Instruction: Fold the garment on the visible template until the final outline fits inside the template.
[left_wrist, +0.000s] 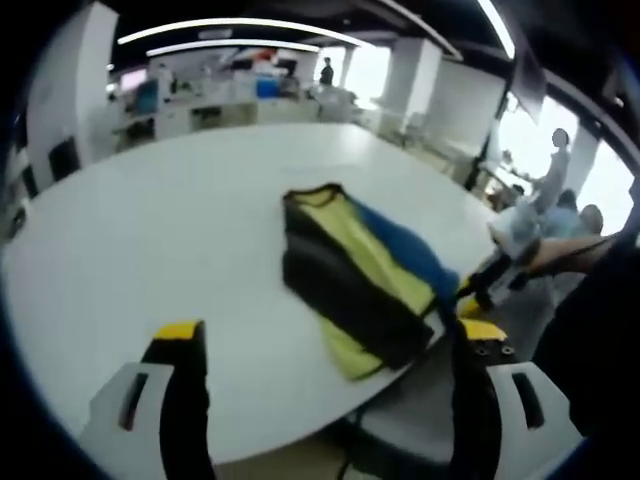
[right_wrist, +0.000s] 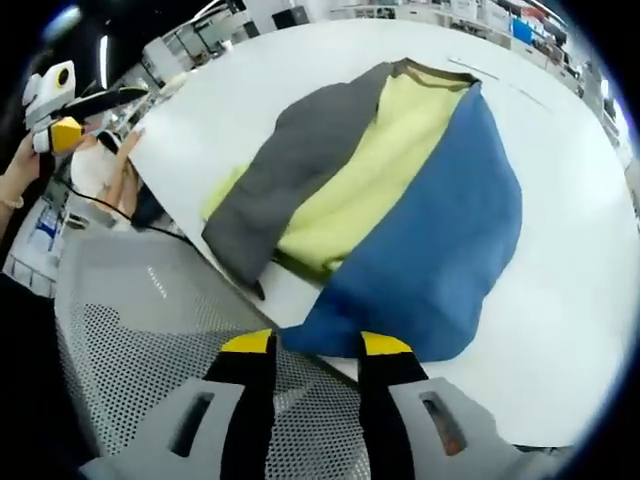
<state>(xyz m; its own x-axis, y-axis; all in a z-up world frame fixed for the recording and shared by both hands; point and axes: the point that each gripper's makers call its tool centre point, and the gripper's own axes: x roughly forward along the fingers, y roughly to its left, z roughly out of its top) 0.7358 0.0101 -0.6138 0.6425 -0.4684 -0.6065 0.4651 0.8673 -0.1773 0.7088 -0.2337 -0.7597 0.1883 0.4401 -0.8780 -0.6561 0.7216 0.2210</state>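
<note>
The garment (left_wrist: 365, 282) lies on the white table (left_wrist: 150, 230), right at the table's near edge, with one corner reaching that edge in my right gripper view. Behind it the tabletop runs bare and wide toward the far rim, leaving plenty of room to move there. A perforated grey chair (right_wrist: 150, 320) sits just off the near edge under my right gripper (right_wrist: 318, 346). The garment is loosely folded into three bands: a dark grey panel, pale yellow in the middle, and a blue layer (right_wrist: 440, 250) bulging on one side, its outline uneven. My left gripper (left_wrist: 330, 330) hovers with its jaws spread wide, holding nothing. My right gripper's jaws stand closer together with a gap between them, apparently empty, tips just short of the blue hem.
</note>
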